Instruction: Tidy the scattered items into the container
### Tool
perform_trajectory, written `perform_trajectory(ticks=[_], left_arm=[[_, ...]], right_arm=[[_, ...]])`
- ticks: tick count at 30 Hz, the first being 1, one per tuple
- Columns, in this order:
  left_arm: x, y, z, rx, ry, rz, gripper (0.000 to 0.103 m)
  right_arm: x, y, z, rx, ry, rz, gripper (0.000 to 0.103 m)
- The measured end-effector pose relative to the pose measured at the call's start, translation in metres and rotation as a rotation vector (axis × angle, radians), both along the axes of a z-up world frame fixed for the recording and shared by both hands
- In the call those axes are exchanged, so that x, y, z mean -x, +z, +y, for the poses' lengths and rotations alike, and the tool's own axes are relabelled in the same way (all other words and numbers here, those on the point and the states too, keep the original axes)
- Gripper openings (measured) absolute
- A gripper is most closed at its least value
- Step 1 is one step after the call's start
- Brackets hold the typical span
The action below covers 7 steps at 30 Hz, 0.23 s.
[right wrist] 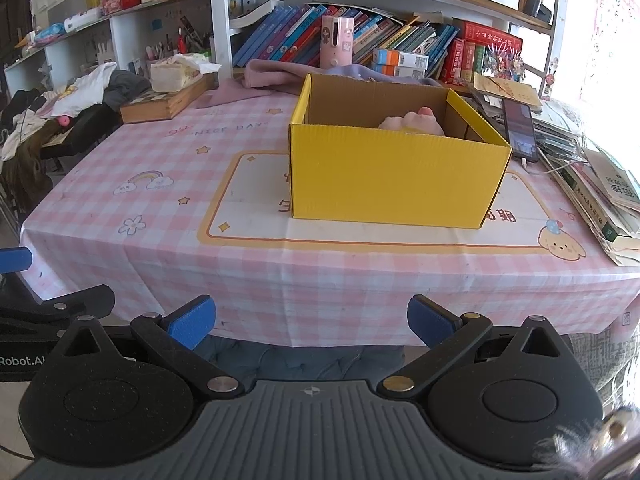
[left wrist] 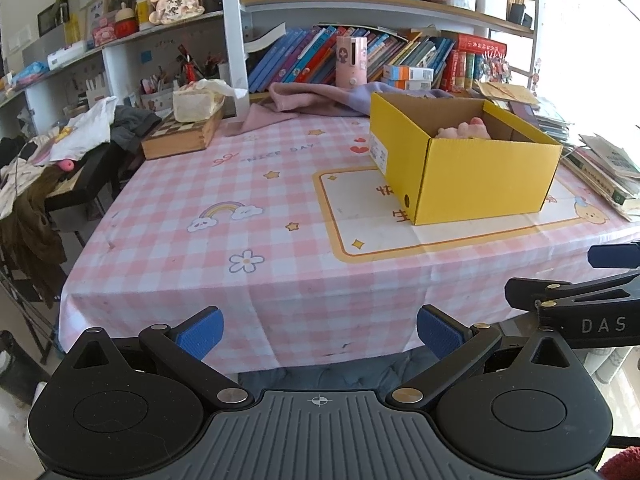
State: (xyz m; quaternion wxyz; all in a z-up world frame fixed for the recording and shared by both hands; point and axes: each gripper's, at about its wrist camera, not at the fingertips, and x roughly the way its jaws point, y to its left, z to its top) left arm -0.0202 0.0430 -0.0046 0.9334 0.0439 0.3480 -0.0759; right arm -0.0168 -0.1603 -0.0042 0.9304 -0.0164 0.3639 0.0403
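Observation:
A yellow cardboard box (left wrist: 472,172) stands open on the pink checked tablecloth (left wrist: 240,184); it also shows in the right wrist view (right wrist: 392,176). A pink plush toy (left wrist: 464,130) lies inside it, its top showing above the rim, also in the right wrist view (right wrist: 412,122). My left gripper (left wrist: 320,334) is open and empty, held off the table's front edge. My right gripper (right wrist: 312,324) is open and empty, also in front of the table's edge. The right gripper's fingers (left wrist: 560,300) show at the right of the left wrist view.
A wooden box (left wrist: 180,136) with a tissue pack (left wrist: 198,100) sits at the back left. A purple cloth (left wrist: 312,100) and pink cup (left wrist: 351,62) lie behind the box. Book stacks (right wrist: 592,184) and a phone (right wrist: 519,130) crowd the right. Clothes (left wrist: 80,132) hang left.

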Motion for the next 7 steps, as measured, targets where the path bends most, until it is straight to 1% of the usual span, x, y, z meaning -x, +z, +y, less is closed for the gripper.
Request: perform_trajectory(ticks=[4,7], left_arm=[[-0.0005,0.0015,0.0017,0.017,-0.006,-0.011,0.103],[-0.0031,0.0003,0.0006,0.023,-0.013,0.000,0.103]], right_arm=[[-0.0019,-0.0002,-0.0003,0.001,0.000,0.006,0.103],[-0.0038,-0.0005,-0.0007,0.004,-0.001,0.013,0.103]])
